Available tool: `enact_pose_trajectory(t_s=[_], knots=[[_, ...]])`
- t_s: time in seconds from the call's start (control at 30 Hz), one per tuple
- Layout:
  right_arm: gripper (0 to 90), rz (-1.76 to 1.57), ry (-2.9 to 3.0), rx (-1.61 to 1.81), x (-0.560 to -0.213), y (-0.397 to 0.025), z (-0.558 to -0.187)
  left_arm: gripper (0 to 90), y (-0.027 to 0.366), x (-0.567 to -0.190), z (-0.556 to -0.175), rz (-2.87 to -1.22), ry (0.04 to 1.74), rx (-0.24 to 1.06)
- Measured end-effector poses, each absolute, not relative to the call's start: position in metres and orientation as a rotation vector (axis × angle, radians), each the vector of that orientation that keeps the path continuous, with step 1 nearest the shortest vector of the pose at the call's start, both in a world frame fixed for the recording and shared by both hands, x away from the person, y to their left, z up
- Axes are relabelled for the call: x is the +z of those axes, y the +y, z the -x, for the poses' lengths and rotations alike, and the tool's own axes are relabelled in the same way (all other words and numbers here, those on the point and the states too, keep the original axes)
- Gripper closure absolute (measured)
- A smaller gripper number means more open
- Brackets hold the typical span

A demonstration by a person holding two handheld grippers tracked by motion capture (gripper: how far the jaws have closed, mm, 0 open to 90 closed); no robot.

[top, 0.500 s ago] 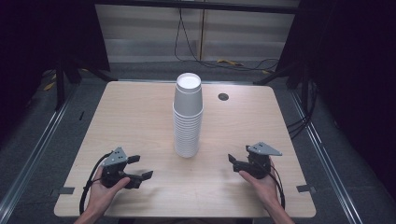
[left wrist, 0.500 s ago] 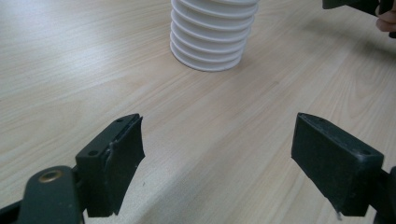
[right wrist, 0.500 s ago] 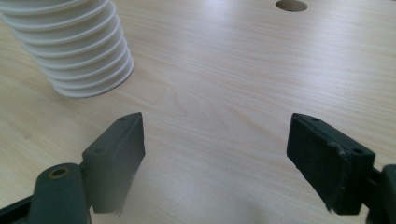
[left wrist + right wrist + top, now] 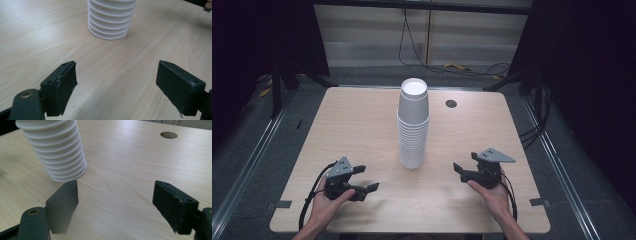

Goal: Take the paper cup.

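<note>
1. The left tool point(image 4: 366, 179) sits near the table's front edge in the person's left hand point(image 4: 328, 205); its two black, blocky jaws stand spread wide with bare wood between them. In the left gripper view the jaw pads look matte and flat-faced, with a brass-coloured screw at the lower left.
2. The right tool point(image 4: 463, 169) is held low by the right hand point(image 4: 492, 192), a grey three-cornered plate on top; its jaws are likewise spread apart, pinching nothing.
3. The table point(image 4: 357, 125) is pale wood-grain laminate, smooth, with rounded corners.
4. The stack of white cups point(image 4: 413, 125) stands upright at the table's middle, between the two tools and a little beyond both, apart from each. Its nested rims form ribbed rings; the top cup is smooth and tapered.
5. In both gripper views the stack's upper part is cut off by the frame edge.
6. A round cable hole point(image 4: 451, 104) lies farther back, right of the stack.
</note>
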State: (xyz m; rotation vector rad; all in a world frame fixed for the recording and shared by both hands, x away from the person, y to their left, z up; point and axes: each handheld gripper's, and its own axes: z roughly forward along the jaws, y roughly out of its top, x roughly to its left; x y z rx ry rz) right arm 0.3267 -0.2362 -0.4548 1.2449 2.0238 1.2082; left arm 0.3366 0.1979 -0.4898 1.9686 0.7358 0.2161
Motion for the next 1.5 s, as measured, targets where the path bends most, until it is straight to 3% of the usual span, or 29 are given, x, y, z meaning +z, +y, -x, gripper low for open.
enact_pose_trajectory(t_s=[0.37, 0.6, 1.5], knots=[[23.6, -1.182, 2.057, 1.265, -0.439, -0.226, -0.327, 16.6, 0.195, -0.489, -0.337, -1.957, 0.719, 0.228], [19.2, -1.156, 2.06, 1.298, -0.424, -0.219, -0.329, 16.6, 0.194, -0.488, -0.336, -1.955, 0.708, 0.216], [16.5, -1.006, 2.165, 1.455, -0.371, -0.189, -0.352, 16.6, 0.196, -0.49, -0.335, -1.974, 0.708, 0.217]])
